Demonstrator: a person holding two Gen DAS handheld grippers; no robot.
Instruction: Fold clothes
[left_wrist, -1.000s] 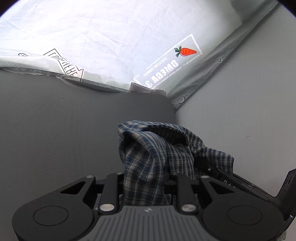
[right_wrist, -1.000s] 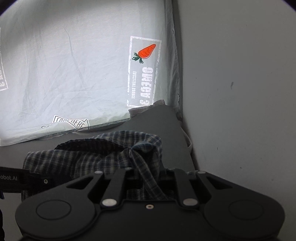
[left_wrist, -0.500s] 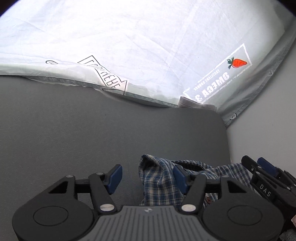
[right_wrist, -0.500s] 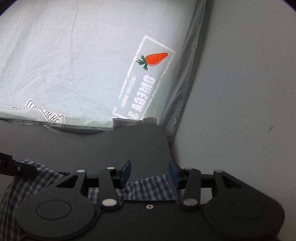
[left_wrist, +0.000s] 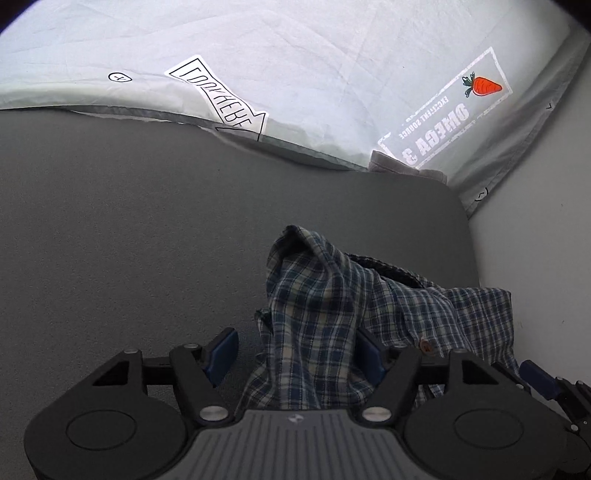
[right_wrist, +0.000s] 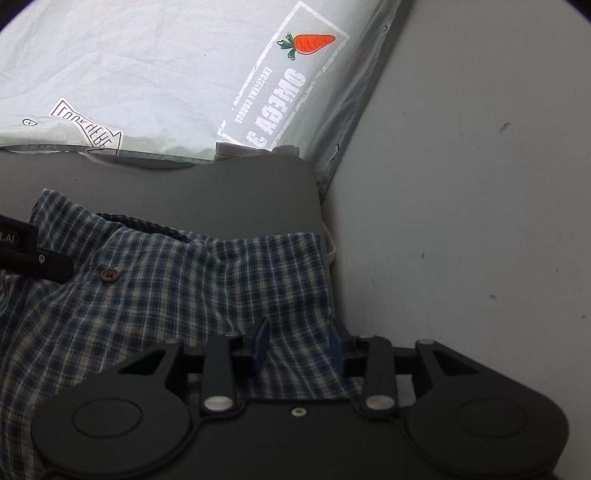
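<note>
A pale sheet (left_wrist: 295, 48) printed with a carrot label and a fish-shaped drawing fills the top of both wrist views and hangs down behind a dark grey mat (left_wrist: 129, 229), which takes up the middle ground. To the right of the mat runs a plain light grey wall (right_wrist: 480, 184) with a few small dark marks. On the mat, close to its right edge and near the rounded far corner, lies a blue, cream and white plaid shirt (left_wrist: 321, 295). In the left wrist view the cloth rises in a rumpled peak in front of the camera and spreads lower toward the right, where a small brown button (left_wrist: 424, 346) shows. In the right wrist view the same shirt (right_wrist: 184, 288) lies flatter, with a dark collar band along its far edge and a brown button (right_wrist: 109, 275) near the left. The left gripper (left_wrist: 295, 349) has its blue-padded fingers spread wide, with a fold of the shirt standing between them and covering much of the right pad. The right gripper (right_wrist: 299, 345) also has its fingers apart, poised over the shirt's right part, with plaid cloth showing in the gap.
</note>
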